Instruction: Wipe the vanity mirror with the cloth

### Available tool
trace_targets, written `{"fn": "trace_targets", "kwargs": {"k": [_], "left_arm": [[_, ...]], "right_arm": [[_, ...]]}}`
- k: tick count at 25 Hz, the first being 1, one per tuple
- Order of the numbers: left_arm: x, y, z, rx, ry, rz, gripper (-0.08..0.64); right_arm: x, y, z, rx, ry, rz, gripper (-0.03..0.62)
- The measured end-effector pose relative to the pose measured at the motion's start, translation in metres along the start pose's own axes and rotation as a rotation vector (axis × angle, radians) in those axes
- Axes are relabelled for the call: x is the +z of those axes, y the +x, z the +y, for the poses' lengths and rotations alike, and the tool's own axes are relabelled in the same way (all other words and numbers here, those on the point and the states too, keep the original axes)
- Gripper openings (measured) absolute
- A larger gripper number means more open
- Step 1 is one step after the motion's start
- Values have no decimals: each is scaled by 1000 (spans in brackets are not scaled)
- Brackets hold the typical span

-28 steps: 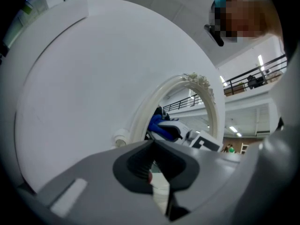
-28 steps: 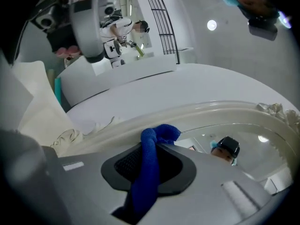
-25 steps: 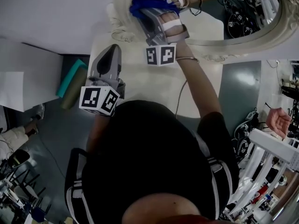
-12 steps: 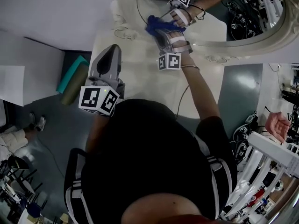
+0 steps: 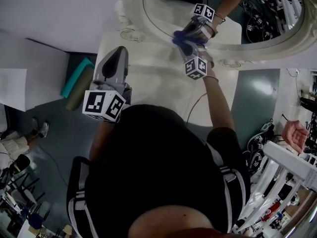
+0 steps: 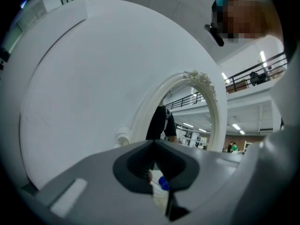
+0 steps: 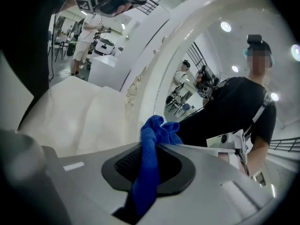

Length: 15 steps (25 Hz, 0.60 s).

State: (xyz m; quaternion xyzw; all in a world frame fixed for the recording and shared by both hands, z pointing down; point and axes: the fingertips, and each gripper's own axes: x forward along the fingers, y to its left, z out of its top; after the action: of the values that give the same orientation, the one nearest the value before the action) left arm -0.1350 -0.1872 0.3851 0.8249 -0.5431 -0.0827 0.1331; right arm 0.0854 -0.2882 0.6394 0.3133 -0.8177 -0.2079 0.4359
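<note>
The right hand-held gripper (image 5: 183,43) is clenched on a blue cloth (image 5: 180,38). In the right gripper view, the cloth (image 7: 149,170) runs as a strip between the closed jaws of the hand-held gripper (image 7: 157,146) and bunches just past the tips. That bunch sits at the lower edge of the vanity mirror (image 5: 166,6), where the glass meets its ornate cream frame (image 5: 130,6). The glass reflects the gripper and the person's arm. The mirror stands on a pale tabletop (image 5: 148,90) against a white wall.

The left hand-held gripper (image 5: 117,54) is held well apart from the cloth, over the tabletop's left side. It points towards the mirror (image 6: 187,121), jaws pressed together with nothing held.
</note>
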Motion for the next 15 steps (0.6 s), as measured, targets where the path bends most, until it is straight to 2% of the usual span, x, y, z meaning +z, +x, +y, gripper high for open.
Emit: {"fn": "trace_targets", "kwargs": {"k": [6,12,15], "left_arm": [[-11,8,-9,-14,3,7,12],[-10,6,-15,-34,-2,6,12],[-10,7,-19,-56,-4,6,12]], "right_arm": [[-28,-8,-2,33,12,18,61],[-23,-9,2,-10,-35,-4,64],[-14,-20,0,-53,-10,-40,66]]}}
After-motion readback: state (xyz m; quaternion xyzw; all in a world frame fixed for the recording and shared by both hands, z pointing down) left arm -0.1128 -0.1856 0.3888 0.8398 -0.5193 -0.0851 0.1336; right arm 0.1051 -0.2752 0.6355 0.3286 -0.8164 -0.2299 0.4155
